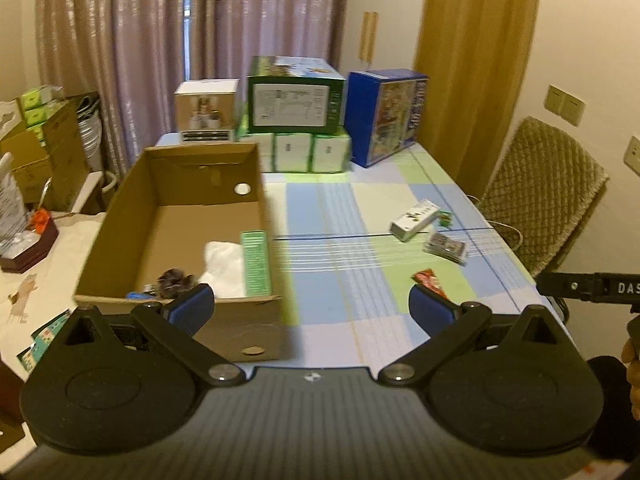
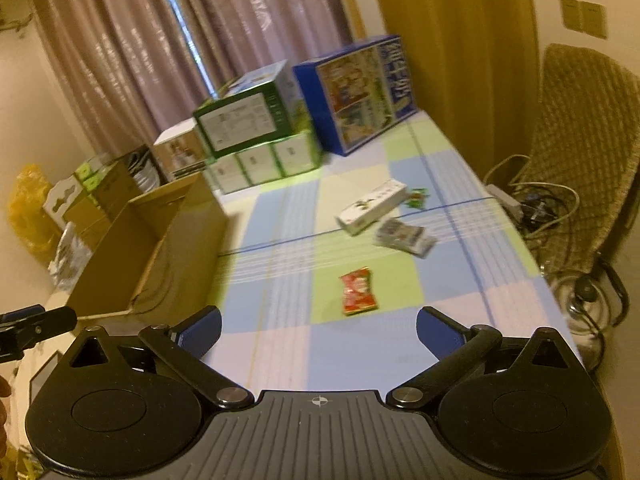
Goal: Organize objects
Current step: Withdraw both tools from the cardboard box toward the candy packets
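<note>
My right gripper (image 2: 318, 330) hangs over the near edge of the desk (image 2: 276, 344), fingers spread and empty. The red snack packet (image 2: 359, 291) lies just beyond them, slightly right of centre, its long axis running near to far. My left gripper (image 1: 310, 306), also spread and empty, sits by the near right corner of the cardboard box (image 1: 120, 220); the right one is nearer the packet, I judge. Farther right lie a white carton (image 2: 372, 207) and a card pack (image 2: 404, 237).
</note>
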A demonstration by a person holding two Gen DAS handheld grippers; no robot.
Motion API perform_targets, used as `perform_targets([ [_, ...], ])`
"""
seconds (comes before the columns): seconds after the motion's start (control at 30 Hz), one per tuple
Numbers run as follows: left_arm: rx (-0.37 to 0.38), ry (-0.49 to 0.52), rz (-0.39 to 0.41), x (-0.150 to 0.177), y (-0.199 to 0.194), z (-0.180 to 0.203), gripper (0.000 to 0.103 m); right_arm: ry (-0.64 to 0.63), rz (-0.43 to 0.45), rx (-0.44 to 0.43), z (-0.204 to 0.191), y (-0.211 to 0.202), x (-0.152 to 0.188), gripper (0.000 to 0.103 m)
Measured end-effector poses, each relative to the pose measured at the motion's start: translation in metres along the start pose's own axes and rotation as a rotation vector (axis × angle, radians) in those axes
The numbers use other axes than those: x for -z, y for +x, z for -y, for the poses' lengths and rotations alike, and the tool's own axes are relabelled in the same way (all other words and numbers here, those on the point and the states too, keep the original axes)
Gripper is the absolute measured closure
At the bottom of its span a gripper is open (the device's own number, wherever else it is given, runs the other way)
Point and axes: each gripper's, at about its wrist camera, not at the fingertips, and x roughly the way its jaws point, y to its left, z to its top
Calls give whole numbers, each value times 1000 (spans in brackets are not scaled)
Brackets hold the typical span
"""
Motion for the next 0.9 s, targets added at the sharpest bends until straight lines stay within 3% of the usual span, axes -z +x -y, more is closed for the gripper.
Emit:
perform_targets([
  [0.4,72,66,-34,-6,29,50,1,28,32,84,55,-10,-4,2],
  [0.9,118,83,-128,3,107,106,1,-2,-28,82,122,24,-26,2],
])
